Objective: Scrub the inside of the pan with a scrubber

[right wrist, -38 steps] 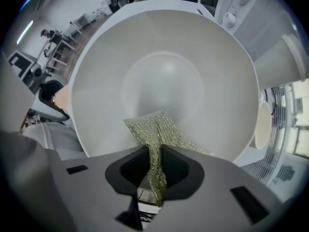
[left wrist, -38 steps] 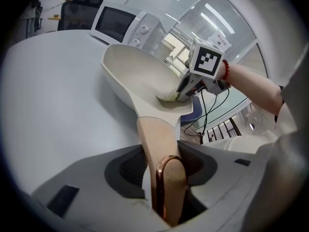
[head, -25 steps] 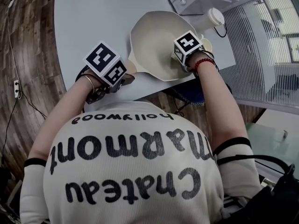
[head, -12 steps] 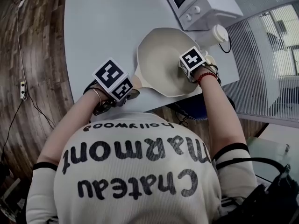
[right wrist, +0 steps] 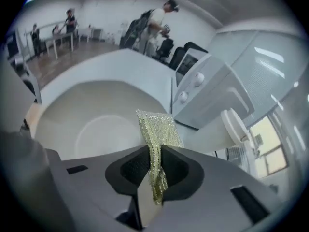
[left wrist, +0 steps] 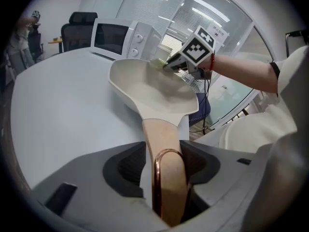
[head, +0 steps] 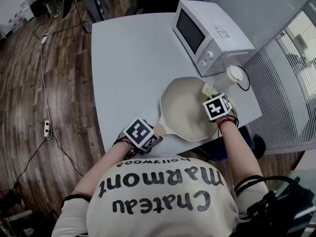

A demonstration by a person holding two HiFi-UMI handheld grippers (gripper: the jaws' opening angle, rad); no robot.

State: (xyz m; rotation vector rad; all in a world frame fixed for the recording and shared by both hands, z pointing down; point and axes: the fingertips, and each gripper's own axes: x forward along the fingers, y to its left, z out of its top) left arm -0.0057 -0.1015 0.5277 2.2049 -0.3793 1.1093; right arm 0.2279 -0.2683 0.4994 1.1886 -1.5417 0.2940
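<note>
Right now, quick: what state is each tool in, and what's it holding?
Left tool: closed on the pan handle, though its jaws have just been opening a little.
Right tool: closed on the scrubber.

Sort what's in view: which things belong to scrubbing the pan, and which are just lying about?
Part of the job: pan, scrubber.
Just lying about: microwave, lidded cup.

The head view looks steeply down from high above the pan (head: pixel 182 107), taking in the whole desk (head: pixel 133 58). The left gripper view sits low at the pan's handle, facing the microwave (left wrist: pixel 120 35). The right gripper view hovers close over the pan. All three share pan and microwave.
</note>
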